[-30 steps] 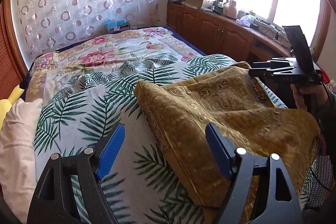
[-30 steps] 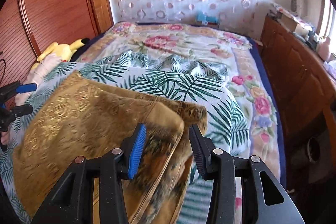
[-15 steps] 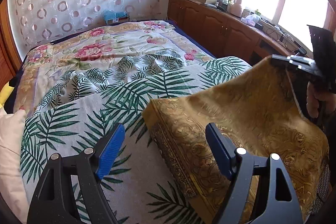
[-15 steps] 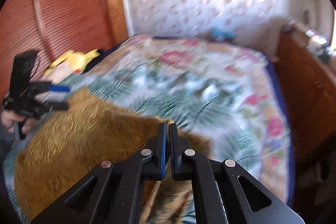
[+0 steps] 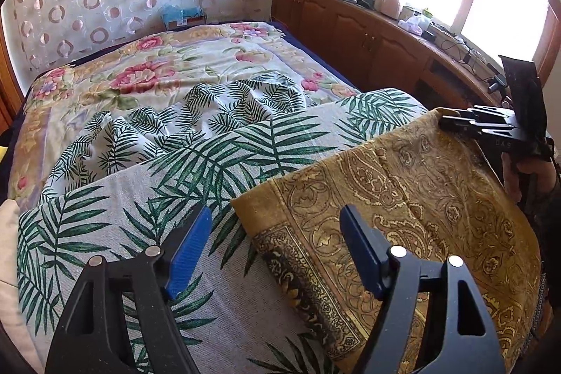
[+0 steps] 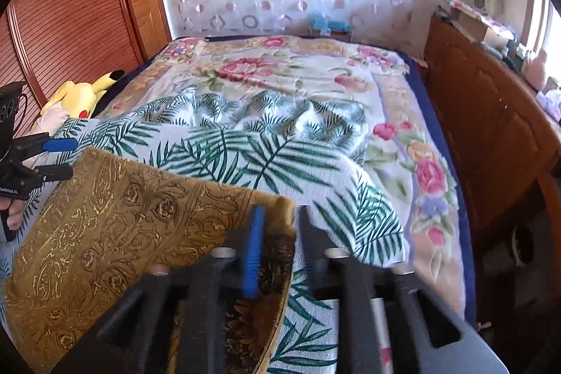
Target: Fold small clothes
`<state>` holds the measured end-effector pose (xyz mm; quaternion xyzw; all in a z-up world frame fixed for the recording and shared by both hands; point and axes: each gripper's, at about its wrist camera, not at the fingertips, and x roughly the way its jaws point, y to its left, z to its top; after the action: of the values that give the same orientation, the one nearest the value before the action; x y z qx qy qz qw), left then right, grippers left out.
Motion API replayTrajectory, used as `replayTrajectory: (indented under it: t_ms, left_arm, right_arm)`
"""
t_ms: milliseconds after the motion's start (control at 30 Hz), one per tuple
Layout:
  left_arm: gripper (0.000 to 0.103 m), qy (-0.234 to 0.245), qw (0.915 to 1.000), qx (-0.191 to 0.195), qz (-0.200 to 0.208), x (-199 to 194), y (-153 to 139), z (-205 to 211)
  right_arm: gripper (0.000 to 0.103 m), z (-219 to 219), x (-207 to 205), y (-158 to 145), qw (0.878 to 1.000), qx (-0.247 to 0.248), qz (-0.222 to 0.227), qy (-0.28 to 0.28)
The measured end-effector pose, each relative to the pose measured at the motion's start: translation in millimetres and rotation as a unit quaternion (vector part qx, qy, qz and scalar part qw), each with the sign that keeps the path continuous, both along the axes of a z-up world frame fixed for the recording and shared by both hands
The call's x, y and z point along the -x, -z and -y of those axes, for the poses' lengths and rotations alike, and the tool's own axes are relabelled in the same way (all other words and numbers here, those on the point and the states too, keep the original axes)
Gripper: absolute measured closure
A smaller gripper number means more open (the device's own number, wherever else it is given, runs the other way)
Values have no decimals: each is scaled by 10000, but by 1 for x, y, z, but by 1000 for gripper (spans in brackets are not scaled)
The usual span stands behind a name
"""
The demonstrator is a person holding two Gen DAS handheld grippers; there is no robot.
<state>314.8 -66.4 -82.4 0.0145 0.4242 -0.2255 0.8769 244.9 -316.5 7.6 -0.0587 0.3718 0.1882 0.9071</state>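
A gold paisley cloth (image 5: pixel 413 198) lies spread on the palm-leaf sheet at the near right of the bed. My left gripper (image 5: pixel 273 244) is open and empty, its fingers straddling the cloth's near left corner from above. In the right wrist view the cloth (image 6: pixel 112 226) fills the lower left, and its corner sits between the parting jaws of my right gripper (image 6: pixel 278 230). The right gripper also shows in the left wrist view (image 5: pixel 455 121) at the cloth's far right corner. The left gripper shows in the right wrist view (image 6: pixel 58 156), open, at the left edge.
The palm-leaf sheet (image 5: pixel 168 163) lies rumpled over a floral bedspread (image 5: pixel 140 72). A wooden cabinet (image 5: pixel 368 37) with clutter runs along the right under the window. A yellow plush toy (image 6: pixel 80 93) lies by the wooden wardrobe (image 6: pixel 70 23) at left.
The right gripper shut on the cloth's corner, pulled it out flat to the right, and its jaws now stand apart. The folded bundle has opened into a spread sheet. My left gripper stayed open.
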Motion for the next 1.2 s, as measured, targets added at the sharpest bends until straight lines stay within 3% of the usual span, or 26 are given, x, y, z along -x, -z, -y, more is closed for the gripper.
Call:
replayTrajectory:
  t_ms: [100, 267, 433, 500, 533, 600, 667, 733, 800, 933, 1200]
  left_arm:
    - [36, -1, 10000, 19, -59, 0, 2, 0]
    - [37, 2, 9998, 49, -189, -2, 9, 0]
    - [38, 21, 9998, 22, -179, -5, 9, 4]
    - [52, 16, 9998, 54, -194, -6, 8, 5]
    - [56, 3, 9998, 30, -196, -6, 8, 5]
    - [73, -25, 9998, -30, -208, -6, 8, 6]
    - [81, -6, 9998, -35, -217, -6, 7, 5]
    - [87, 45, 9996, 55, -273, -7, 7, 4]
    - [96, 74, 9992, 198, -333, -6, 6, 2]
    - [97, 105, 9991, 405, -7, 16, -22, 4]
    - [97, 119, 9916, 591, 1143, 88, -126, -4]
  right_arm:
    - [46, -3, -5, 5, 10000, 58, -72, -3]
    - [38, -2, -15, 10, 9997, 100, -178, 117]
    - [37, -5, -20, 12, 9998, -16, -180, 128]
    - [38, -8, -19, 16, 9998, -69, -189, 13]
    - [43, -9, -17, 16, 9997, -97, -193, -72]
    - [59, -12, -15, 18, 9991, -186, -210, -307]
    - [70, -16, -15, 19, 9991, -122, -201, -357]
    - [88, -15, -16, 20, 9992, -118, -180, -337]
    - [92, -11, -12, 15, 9991, -236, -79, -331]
    - [93, -6, 14, -12, 9984, -347, 427, -155]
    - [95, -17, 101, -98, 9849, -331, 1684, -231]
